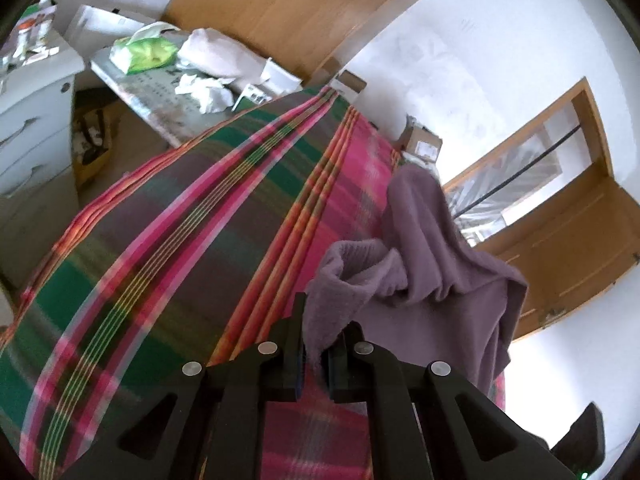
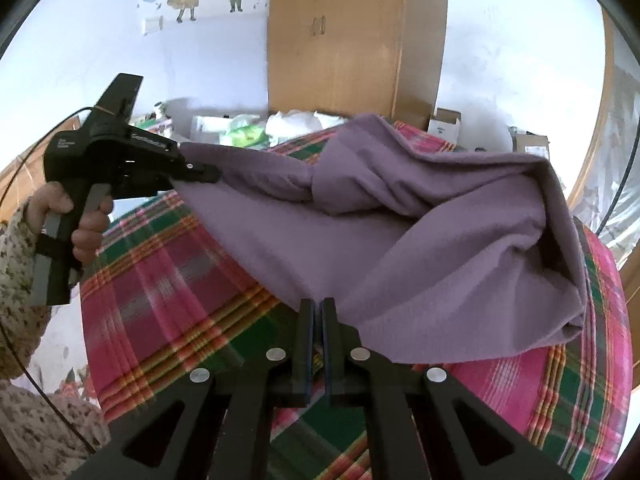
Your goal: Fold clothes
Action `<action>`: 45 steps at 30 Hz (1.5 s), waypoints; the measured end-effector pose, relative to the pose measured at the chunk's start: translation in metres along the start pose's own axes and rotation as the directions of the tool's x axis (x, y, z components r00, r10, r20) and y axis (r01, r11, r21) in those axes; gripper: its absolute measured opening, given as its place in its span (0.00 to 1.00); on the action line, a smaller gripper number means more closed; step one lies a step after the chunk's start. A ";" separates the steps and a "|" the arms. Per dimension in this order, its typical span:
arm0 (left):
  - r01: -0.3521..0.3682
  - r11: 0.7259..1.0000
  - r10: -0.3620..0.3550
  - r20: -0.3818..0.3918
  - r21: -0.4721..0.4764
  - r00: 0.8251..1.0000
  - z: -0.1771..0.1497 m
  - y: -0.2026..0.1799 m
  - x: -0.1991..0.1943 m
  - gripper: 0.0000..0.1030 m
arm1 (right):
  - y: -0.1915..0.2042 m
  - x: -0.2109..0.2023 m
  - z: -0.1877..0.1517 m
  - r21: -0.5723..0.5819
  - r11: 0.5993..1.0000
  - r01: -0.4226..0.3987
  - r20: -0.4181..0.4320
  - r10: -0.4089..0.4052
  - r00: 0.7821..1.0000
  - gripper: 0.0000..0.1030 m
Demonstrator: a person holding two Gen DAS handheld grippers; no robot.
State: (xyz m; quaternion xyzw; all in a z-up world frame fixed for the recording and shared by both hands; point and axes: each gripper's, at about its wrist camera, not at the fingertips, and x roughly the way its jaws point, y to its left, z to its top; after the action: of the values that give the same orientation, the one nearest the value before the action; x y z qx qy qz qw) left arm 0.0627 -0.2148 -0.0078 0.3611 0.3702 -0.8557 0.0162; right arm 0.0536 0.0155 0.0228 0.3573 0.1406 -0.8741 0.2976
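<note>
Over the plaid bed [image 1: 168, 248], the left hand-held gripper [image 1: 318, 344] is pinching a bunched fold of the purple garment [image 1: 436, 264] and lifting it clear. The right hand-held gripper [image 2: 317, 320] is sitting with fingers pressed together at the garment's lower edge; whether cloth is caught between them I cannot tell. Beyond the bed a cluttered counter [image 1: 160, 108], a wooden wardrobe [image 2: 352, 36] and cardboard boxes [image 1: 422, 142] are crowding the white-walled room.

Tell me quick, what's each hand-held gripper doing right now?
Left hand-held gripper: closed on an edge of the purple garment.
Right hand-held gripper: closed; a grip on the garment cannot be told.
</note>
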 end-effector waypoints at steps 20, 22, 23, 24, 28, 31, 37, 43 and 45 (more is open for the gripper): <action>-0.145 0.972 0.131 0.086 0.185 0.988 -0.014 -0.027 -0.025 0.18 | -0.096 -0.034 -0.032 0.332 0.943 0.033 0.053 -0.054 0.997 0.14; -0.173 0.963 0.149 0.125 0.208 0.981 -0.015 -0.037 -0.032 0.18 | -0.116 -0.042 -0.040 0.401 0.914 0.069 0.060 -0.102 0.993 0.16; -0.180 0.959 0.150 0.145 0.221 0.978 -0.016 -0.042 -0.035 0.18 | -0.126 -0.046 -0.044 0.433 0.897 0.093 0.063 -0.133 0.989 0.18; -0.184 0.952 0.146 0.167 0.243 0.975 -0.016 -0.049 -0.038 0.22 | -0.135 -0.048 -0.049 0.464 0.878 0.115 0.060 -0.161 0.985 0.24; -0.090 0.932 0.042 0.144 0.351 0.989 -0.018 -0.083 -0.032 0.30 | -0.169 -0.054 -0.067 0.582 0.798 0.157 0.043 -0.222 0.974 0.33; 0.024 0.890 -0.049 0.043 0.455 0.998 -0.026 -0.115 -0.009 0.35 | -0.186 -0.053 -0.072 0.632 0.763 0.137 0.051 -0.217 0.975 0.33; 0.163 0.775 -0.101 -0.135 0.611 0.986 -0.060 -0.175 0.044 0.35 | -0.208 -0.038 -0.065 0.677 0.730 0.093 0.054 -0.175 0.983 0.38; 0.222 0.675 -0.072 -0.237 0.703 0.969 -0.095 -0.211 0.076 0.36 | -0.219 -0.019 -0.067 0.702 0.711 0.045 0.050 -0.112 0.992 0.38; 0.218 0.652 -0.051 -0.245 0.726 0.968 -0.106 -0.221 0.082 0.36 | -0.220 -0.012 -0.066 0.705 0.709 0.030 0.053 -0.095 0.994 0.38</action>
State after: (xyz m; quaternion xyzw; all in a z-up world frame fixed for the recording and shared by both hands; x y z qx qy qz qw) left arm 0.0006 0.0331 0.0283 0.3922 0.0118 -0.8892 -0.2351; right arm -0.0409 0.2232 -0.0078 0.4012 -0.2030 -0.8857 0.1154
